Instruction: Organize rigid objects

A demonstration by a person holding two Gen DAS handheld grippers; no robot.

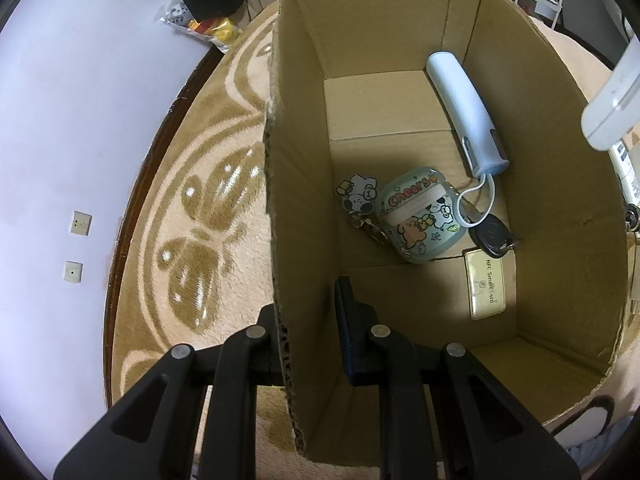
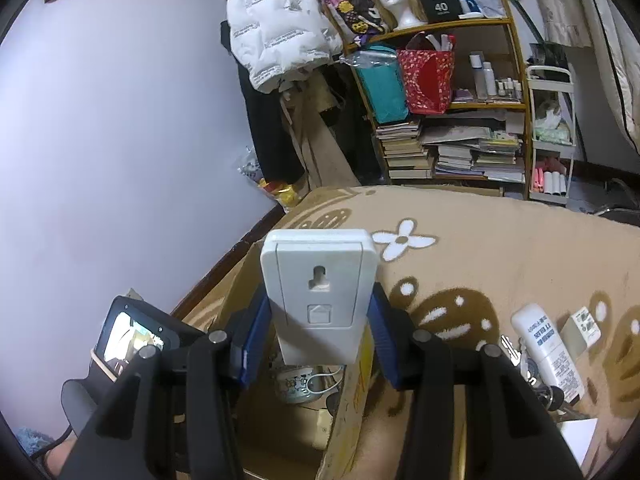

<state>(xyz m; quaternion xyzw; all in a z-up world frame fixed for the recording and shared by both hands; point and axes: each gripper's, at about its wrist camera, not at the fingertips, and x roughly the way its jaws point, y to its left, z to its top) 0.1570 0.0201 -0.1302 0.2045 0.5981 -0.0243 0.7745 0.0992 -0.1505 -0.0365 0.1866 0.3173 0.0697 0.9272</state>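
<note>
- Left wrist view: the left tool (image 1: 310, 320) straddles the near left wall of the cardboard box (image 1: 296, 152), one finger outside and one inside, closed on that wall.
- On the box floor, mid-frame, lie a pale blue cylindrical device (image 1: 466, 110), a green cartoon earbud case (image 1: 422, 220) with a dog charm (image 1: 358, 192) beside it, a black car key (image 1: 492, 236) and a gold NFC card (image 1: 486, 284).
- The box sits on a tan patterned blanket (image 1: 180, 216); a lilac wall fills the left of the frame.
- Right wrist view: the right tool (image 2: 320, 328) grips a white plastic remote-like unit (image 2: 318, 292) by its sides, back face toward the camera, held upright at frame centre above the box's opening.
- At lower right of this view, a white tube (image 2: 548, 350) and a small white box (image 2: 582, 326) lie on the blanket.
- A cluttered shelf (image 2: 452, 108) stands in the upper right.
</note>
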